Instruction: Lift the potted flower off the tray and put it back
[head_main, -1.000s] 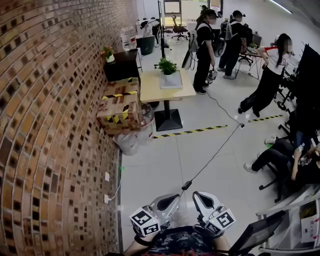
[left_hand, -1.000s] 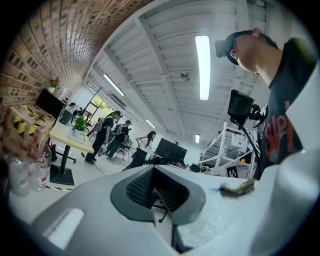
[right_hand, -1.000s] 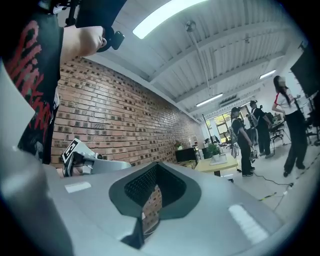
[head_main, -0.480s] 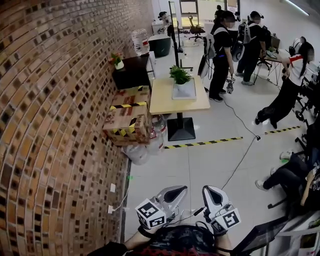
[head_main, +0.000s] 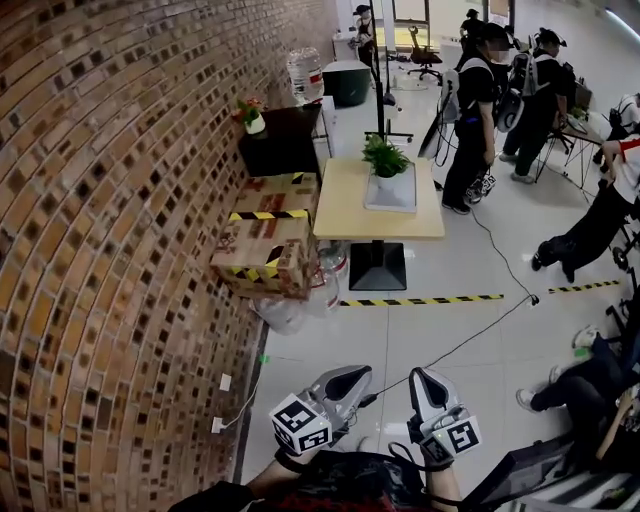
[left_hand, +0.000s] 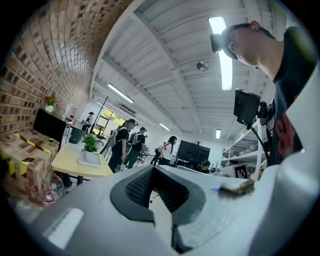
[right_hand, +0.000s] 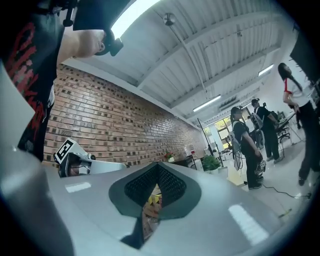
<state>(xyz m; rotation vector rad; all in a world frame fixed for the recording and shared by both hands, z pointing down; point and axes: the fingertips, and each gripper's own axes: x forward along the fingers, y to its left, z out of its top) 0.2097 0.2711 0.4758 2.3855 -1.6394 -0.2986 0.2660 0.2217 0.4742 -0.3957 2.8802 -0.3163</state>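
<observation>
Head view puts the potted flower (head_main: 386, 160) on its tray (head_main: 394, 200), toward the far right part of the table (head_main: 345, 212). Your left gripper (head_main: 352, 378) and right gripper (head_main: 424, 380) sit well short of the table, each with its jaws pressed together on nothing. Judge the pot light, stiff and smooth, perhaps a little top-heavy, with soft leaves that would crush. Take it by the pot's sides below the rim, never by the foliage.

A brick wall (head_main: 110, 200) fills the frame's left. At upper centre, a wooden table (head_main: 340, 205) stands beside cardboard boxes (head_main: 265, 250). Striped tape (head_main: 420, 300) crosses the pale floor (head_main: 320, 345).
</observation>
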